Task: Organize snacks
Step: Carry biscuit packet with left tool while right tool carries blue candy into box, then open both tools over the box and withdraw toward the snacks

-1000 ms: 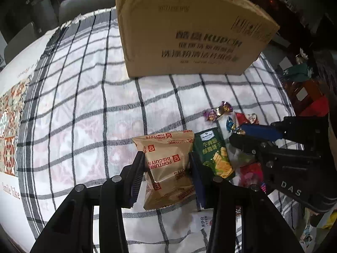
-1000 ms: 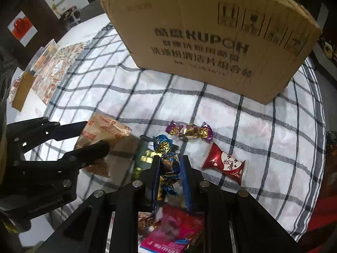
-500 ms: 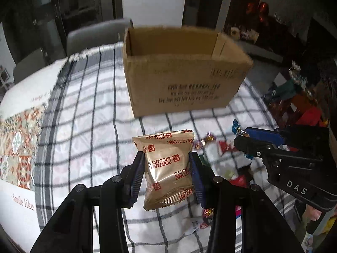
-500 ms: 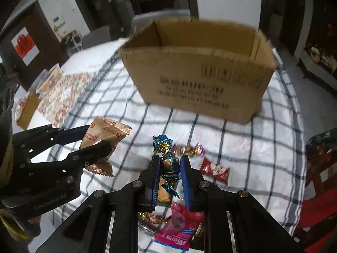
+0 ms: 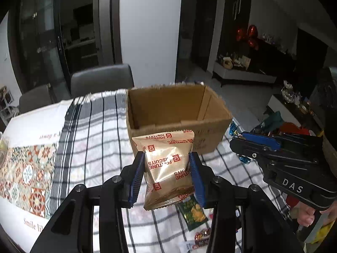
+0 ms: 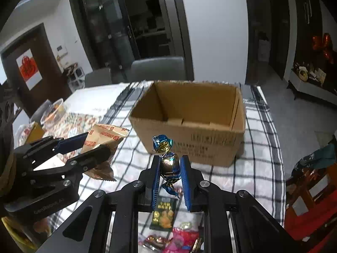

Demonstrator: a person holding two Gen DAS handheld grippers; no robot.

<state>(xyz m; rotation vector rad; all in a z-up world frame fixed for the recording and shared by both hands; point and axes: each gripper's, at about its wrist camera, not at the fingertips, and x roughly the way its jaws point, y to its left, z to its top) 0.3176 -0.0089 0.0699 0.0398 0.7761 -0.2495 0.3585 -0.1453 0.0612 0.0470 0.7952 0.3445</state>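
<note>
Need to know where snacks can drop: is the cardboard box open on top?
Open. The cardboard box stands upright with no flaps over its top, and both views look in at bare inner walls. Its floor is hidden.

"FORTUNE BISCUITS" printed on gold packet (image 5: 168, 164); "DAS" on right gripper (image 5: 236, 141) body; "Smile" on tablecloth (image 5: 31, 224).

2 grippers show: the left gripper (image 5: 167, 174) and the right gripper (image 6: 169, 169). 1 cardboard box (image 6: 189, 124) stands on the checked bench (image 5: 94, 139). 1 gold biscuit packet (image 5: 168, 164) and 1 blue-and-gold wrapped candy (image 6: 167, 158) are held above it. Near the bench's front edge lie 1 green snack packet (image 6: 164, 213), 1 pink packet (image 6: 183, 238) and at least 1 small foil candy (image 5: 202, 235); others there are too hidden to count. 2 grey chairs (image 5: 101, 80) stand past its far edge
</note>
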